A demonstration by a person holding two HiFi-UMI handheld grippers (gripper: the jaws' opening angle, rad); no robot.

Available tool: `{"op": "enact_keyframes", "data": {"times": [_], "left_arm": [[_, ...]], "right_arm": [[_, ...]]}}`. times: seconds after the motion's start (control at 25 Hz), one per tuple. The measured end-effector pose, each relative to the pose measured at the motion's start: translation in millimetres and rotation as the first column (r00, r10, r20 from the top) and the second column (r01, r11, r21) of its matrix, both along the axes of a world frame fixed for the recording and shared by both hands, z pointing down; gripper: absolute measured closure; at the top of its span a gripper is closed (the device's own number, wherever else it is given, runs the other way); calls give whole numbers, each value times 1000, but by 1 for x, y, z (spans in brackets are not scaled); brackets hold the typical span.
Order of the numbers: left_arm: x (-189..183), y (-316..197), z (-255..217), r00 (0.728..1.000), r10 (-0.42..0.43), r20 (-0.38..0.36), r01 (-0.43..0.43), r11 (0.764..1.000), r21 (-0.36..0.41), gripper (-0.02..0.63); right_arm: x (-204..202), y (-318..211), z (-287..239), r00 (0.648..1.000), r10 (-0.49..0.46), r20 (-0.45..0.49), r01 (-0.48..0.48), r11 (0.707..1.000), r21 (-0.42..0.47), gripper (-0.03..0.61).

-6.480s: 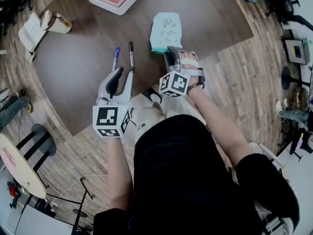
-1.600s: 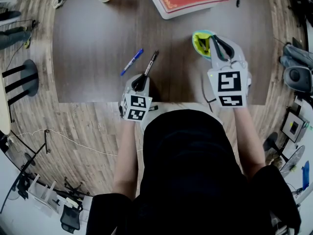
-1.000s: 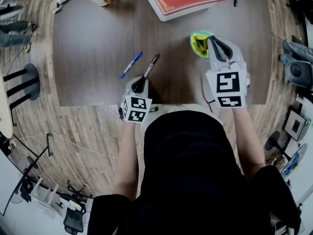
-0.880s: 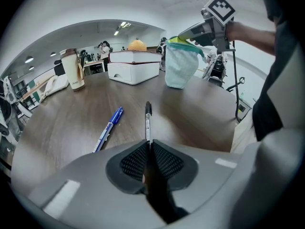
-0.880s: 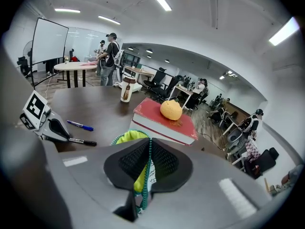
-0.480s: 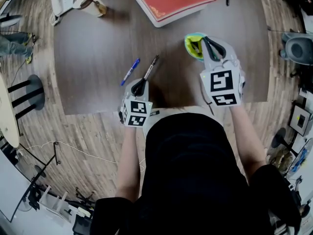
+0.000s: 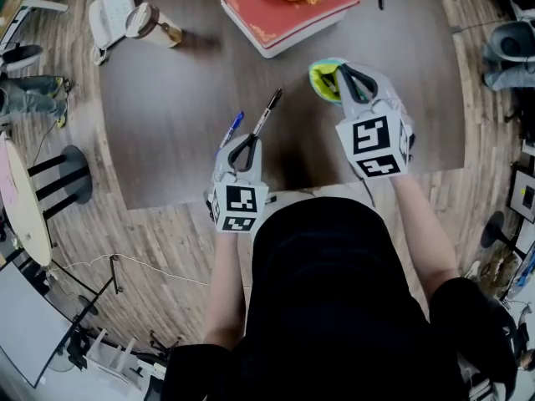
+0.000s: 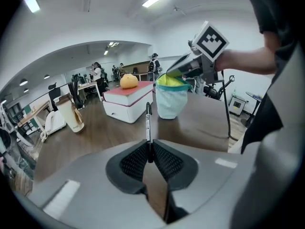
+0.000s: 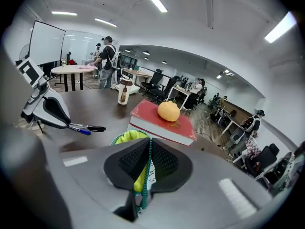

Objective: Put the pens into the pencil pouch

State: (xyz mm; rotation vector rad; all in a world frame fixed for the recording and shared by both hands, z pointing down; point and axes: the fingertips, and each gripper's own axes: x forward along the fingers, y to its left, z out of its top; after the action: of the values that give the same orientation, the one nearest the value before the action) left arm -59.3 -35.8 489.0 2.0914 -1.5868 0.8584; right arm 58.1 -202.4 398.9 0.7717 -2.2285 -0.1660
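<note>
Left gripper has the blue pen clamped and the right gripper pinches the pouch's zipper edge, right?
No. The left gripper clamps the black pen, not the blue one, as the left gripper view shows. The right gripper does pinch the pouch at its zipper edge.

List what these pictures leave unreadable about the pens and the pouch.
- Inside of the pouch: in the head view, the right gripper covers most of the mouth; in the right gripper view, its own jaws block it. Pens inside cannot be told.
- Blue pen: in the head view, its near end is hidden behind the left gripper.
- Print on the pouch: in the right gripper view, too small and half behind the jaws.
</note>
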Motion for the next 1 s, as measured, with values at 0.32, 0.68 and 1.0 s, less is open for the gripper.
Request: {"op": "enact_keyframes", "data": {"times": [0.32, 0.68, 1.0], "left_arm": [[9, -15, -42, 998, 59, 6, -59, 996, 67, 578], [19, -17, -63, 992, 127, 3, -126, 988, 88, 578], [25, -14, -56, 986, 168, -4, -168, 984, 55, 578]], "right_arm": [[-5, 0, 1, 1000, 13, 12, -13, 1000, -9, 558], [-10, 7, 6, 999, 29, 22, -28, 999, -27, 557], [-27, 23, 11, 1000, 11, 24, -10, 999, -41, 558]]}}
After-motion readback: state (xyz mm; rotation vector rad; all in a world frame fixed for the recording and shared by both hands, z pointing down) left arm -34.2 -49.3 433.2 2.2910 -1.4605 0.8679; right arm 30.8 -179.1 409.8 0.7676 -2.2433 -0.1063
